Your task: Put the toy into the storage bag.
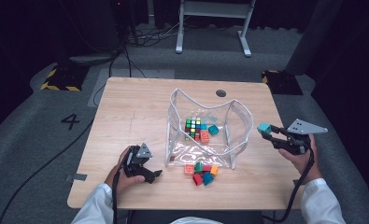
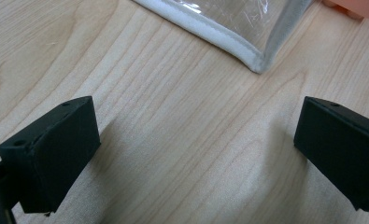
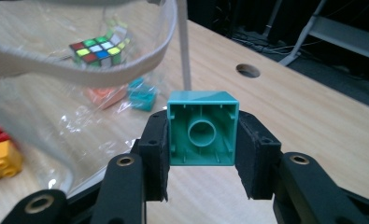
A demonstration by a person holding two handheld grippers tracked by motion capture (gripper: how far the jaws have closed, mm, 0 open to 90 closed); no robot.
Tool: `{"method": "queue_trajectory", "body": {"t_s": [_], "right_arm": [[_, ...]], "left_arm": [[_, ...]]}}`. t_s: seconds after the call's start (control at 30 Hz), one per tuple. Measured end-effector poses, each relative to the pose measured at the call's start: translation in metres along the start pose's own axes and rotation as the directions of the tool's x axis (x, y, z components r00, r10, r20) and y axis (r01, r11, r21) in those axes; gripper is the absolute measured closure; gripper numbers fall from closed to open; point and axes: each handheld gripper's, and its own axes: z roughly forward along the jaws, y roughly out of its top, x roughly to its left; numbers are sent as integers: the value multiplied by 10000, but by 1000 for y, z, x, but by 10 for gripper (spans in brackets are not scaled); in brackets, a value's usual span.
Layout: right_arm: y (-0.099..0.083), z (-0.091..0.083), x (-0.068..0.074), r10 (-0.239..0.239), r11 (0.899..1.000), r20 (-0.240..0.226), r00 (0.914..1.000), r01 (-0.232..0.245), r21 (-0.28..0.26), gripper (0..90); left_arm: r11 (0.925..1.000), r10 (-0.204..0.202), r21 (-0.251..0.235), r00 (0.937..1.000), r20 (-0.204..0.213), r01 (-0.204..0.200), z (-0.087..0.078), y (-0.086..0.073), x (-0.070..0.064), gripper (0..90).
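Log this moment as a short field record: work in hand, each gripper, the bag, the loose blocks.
work: putting blocks into the clear bag
right gripper: shut on teal block, hollow underside facing the camera, right of the bag
left gripper: open, over bare table near a bag corner
bag contents: puzzle cube, an orange and a teal block
loose blocks: small pile on the table in front of the bag

The bag (image 1: 205, 128) is sitting in the middle of the table (image 1: 126, 116). A puzzle cube (image 1: 193, 128) is lying inside it. A pile of blocks (image 1: 202, 171) is lying just in front of the bag. One block (image 1: 265, 128) is sitting to the right of the bag.
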Motion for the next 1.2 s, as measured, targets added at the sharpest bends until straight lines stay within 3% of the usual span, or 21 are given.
{"method": "queue_trajectory", "body": {"t_s": [0.13, 0.5, 0.67, 0.87, 1.2], "right_arm": [[15, 0, -7, 116, 9997, 51, 9999, -115, -229, 592], [56, 0, -15, -179, 9986, 177, 9997, 187, -496, 592], [76, 2, -15, -295, 9971, -88, 9995, 288, -710, 592], [93, 15, -6, -486, 9972, -547, 9973, 453, -602, 592], [109, 39, 15, -784, 9962, -1562, 9846, 714, -500, 592]], "left_arm": [[10000, 13, -20, 10000, -3, -13, 0, 0, 0, 3], [10000, 12, -2, 10000, -3, -12, 0, 0, 0, 3], [10000, 24, -15, 10000, -8, -24, 0, 0, 0, 3], [10000, 28, -18, 10000, -5, -28, 0, 0, 0, 3], [10000, 18, -6, 10000, -5, -18, 0, 0, 0, 3]]}}
